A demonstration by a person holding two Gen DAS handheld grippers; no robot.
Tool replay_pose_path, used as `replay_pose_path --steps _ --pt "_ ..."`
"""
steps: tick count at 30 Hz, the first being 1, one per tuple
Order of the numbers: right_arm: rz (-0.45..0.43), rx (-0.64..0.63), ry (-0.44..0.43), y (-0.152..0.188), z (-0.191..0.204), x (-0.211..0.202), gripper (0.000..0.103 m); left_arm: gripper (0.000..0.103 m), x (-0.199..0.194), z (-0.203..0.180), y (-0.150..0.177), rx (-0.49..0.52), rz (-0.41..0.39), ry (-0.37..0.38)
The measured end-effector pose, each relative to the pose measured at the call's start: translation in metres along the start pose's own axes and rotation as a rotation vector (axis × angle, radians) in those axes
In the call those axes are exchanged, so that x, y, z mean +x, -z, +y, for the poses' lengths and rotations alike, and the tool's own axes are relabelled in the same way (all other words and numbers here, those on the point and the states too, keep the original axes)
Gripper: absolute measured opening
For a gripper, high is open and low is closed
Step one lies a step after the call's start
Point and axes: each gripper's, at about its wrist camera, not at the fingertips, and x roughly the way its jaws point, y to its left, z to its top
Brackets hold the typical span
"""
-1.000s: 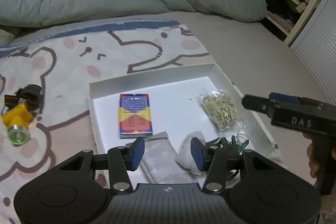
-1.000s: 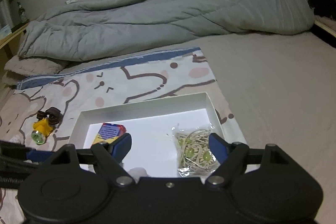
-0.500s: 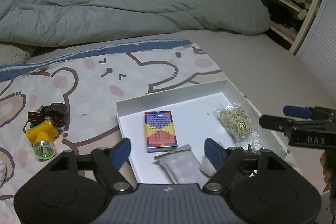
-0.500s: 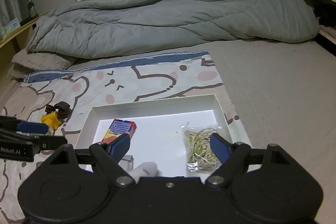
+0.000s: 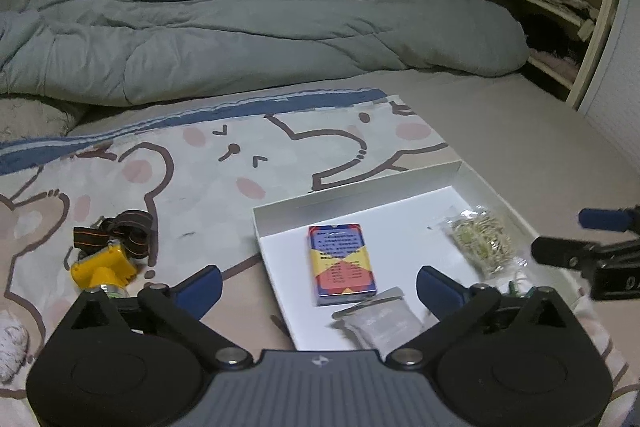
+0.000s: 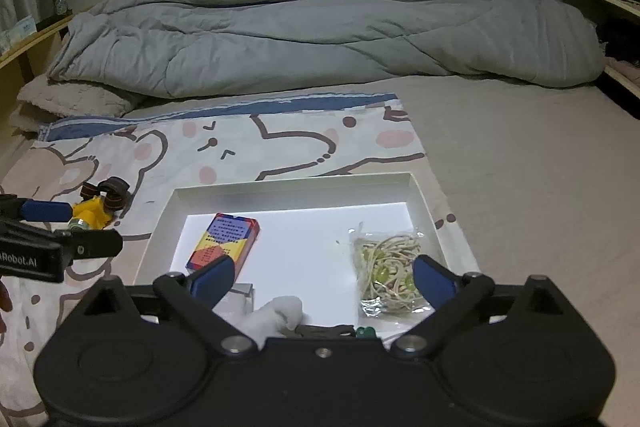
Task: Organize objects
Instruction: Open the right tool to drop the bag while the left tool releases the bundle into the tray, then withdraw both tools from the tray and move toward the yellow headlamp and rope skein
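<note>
White box [image 6: 280,191] on bear-print sheet [image 5: 280,147]; both grippers wide apart, nothing between the pads.

Left gripper [image 5: 318,285]: jaws have just been opening, now spread wide, hovering over the box's near left edge; its blue pads [image 5: 200,287] touch nothing. Right gripper [image 6: 322,277]: jaws also just opened further, wide, empty, above the box's near side. Inside the box: card deck [image 6: 224,245] lying flat at left; bag of rubber bands [image 6: 388,273] at right, well apart from the deck; grey pouch [image 5: 382,323] and a white wad [image 6: 276,315] at the near edge; green clip [image 6: 366,331] beside the wad, mostly hidden. Outside the box, left on the sheet: yellow headlamp [image 5: 102,269] with dark strap. Grey duvet [image 6: 320,27] behind.
</note>
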Motion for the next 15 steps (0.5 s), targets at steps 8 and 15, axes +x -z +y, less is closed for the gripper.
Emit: replay_pose_path --steps 8,15 --pt "-0.018 0.008 0.035 0.0010 0.0001 0.0024 0.103 0.103 0.0028 0.0049 0.0015 -0.017 -0.010 -0.011" --pt "-0.007 0.017 0.038 0.0002 -0.0012 0.0079 0.103 0.103 0.0021 0.0093 0.0030 -0.012 -0.017 -0.020"
